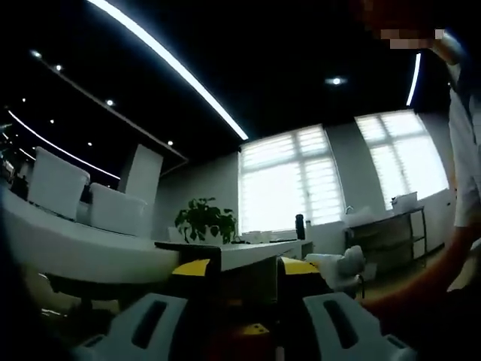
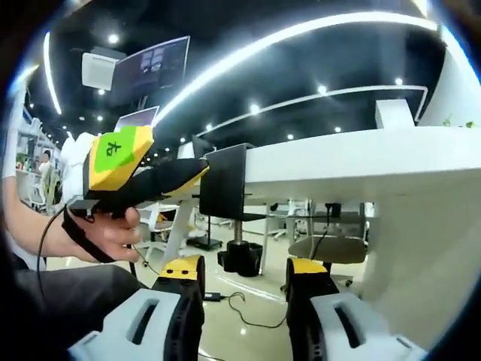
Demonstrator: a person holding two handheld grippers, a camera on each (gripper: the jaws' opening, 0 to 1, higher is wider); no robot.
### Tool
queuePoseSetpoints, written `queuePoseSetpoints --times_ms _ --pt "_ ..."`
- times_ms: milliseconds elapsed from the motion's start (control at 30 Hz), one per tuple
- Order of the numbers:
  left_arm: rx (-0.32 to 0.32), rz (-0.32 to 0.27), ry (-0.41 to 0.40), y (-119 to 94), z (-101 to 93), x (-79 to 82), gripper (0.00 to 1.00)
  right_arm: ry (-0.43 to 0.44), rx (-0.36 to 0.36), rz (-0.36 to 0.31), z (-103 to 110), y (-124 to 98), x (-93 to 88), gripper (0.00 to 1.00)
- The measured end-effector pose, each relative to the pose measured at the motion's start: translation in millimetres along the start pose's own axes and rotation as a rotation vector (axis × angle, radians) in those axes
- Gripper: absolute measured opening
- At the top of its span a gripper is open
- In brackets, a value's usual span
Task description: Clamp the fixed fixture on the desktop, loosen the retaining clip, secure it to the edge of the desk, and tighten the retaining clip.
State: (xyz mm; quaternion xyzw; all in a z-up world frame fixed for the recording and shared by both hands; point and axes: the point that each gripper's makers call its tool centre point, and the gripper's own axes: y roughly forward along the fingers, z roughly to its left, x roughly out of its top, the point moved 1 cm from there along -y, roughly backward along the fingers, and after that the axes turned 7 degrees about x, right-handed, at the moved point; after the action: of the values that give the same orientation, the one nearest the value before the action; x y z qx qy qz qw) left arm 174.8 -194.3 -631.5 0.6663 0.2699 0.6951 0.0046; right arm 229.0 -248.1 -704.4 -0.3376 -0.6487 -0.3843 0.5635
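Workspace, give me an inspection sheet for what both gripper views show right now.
Surface: white desk, seen from below its edge.
Job's things: black clamp fixture sits on the desk edge, its screw and knob hanging beneath.
Clutter: nothing seen.
Grippers: left tongs at the fixture, held by a hand, jaw state unclear; right tongs open below the knob, touching nothing.
Cables: black cable on the floor.
Surroundings: potted plant, bright windows, ceiling light strips.
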Motion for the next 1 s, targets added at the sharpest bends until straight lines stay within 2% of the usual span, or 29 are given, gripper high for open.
queuePoseSetpoints --times_ms 167,233,400,433,500,567,667,900,1000 --pt "0.005 -0.018 0.000 -2.2 0.2 7.0 0.38 0.015 0.010 -0.015 5.1 -2.0 9.6 0.42" --pt "0.030 -0.045 -0.007 -3.9 3.2 13.5 0.38 0.009 0.015 -0.012 7.0 -3.8 10.6 0.42" --pt "0.060 -0.054 0.025 -9.7 0.6 22.3 0.37 -0.009 0.056 -0.012 22.4 -9.5 24.1 0.43" --pt "0.078 -0.078 0.002 -13.0 1.0 25.7 0.37 -0.019 0.064 -0.006 26.1 -11.1 25.9 0.43" --pt "0.085 -0.078 -0.002 -15.4 0.5 25.1 0.37 -0.033 0.070 0.000 29.7 -13.1 27.6 0.43" --pt "0.153 -0.065 -0.012 -19.1 7.2 24.6 0.38 -0.046 0.078 0.010 32.6 -16.6 29.1 0.43" --pt "0.202 -0.076 -0.027 -27.9 11.3 30.8 0.38 -0.040 0.079 0.008 31.7 -20.3 33.0 0.43" --pt "0.271 -0.040 -0.028 -45.5 21.1 30.5 0.38 0.003 0.073 0.012 35.7 -30.6 35.4 0.43" --pt "0.303 -0.031 -0.054 -51.1 30.2 30.4 0.38 0.014 0.066 0.018 35.3 -35.6 36.0 0.43"
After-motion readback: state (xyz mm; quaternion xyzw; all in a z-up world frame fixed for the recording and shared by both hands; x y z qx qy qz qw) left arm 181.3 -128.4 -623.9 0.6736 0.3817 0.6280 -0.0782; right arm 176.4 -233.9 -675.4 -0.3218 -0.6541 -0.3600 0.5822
